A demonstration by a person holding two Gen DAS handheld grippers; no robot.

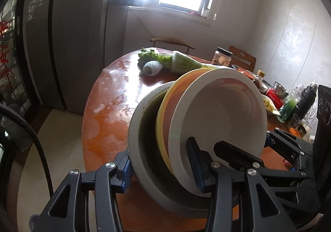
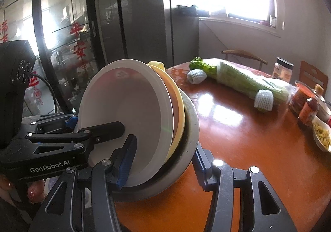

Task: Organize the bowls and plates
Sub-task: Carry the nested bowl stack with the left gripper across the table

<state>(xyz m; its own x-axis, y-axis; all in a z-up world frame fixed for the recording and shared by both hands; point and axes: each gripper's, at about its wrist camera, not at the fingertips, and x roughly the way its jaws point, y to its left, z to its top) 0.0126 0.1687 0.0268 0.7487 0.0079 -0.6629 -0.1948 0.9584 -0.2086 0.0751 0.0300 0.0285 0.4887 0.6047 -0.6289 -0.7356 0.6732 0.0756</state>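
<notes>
**Nested stack of bowls and plates, carried on edge between two tools**

Item: stack of four nested pieces. Outermost, a grey bowl (image 1: pixel 144 161) with a dark inner face; inside it a yellow plate (image 1: pixel 165 112), then a brownish-orange piece (image 1: pixel 167 128) of which only a sliver shows, then a white plate (image 1: pixel 219 108) facing the cameras.

Position: tipped steeply, almost on edge, above the near rim of the round orange bench (image 1: pixel 107 95). Whether clear of the surface or resting on it, not decidable; lower edge hidden behind the tools.

Grip: left tool (image 1: pixel 161 168) partly closed across the stack's near rim, one blue pad on the grey bowl's outer wall, the other on the white plate's face. Right tool (image 2: pixel 161 168) likewise partly closed on the opposite rim, clamping the same layers. Both pinch the whole stack, not a single piece.

Handling, judged: rigid, glossy, probably ceramic or melamine; heavy as a set, breakable if dropped. Smooth glaze likely slippery under the pads; inner pieces sit loose and could slide out while tilted. Best hold: across the rim where all layers overlap, at two opposite sides, as here. Levelling before setting down advisable.

Surroundings: wrapped leafy vegetable (image 2: pixel 244 81) with foam netting at far side; jars and bottles (image 2: pixel 306 105) far right; wooden chair (image 1: pixel 171 42) beyond; window above.
</notes>
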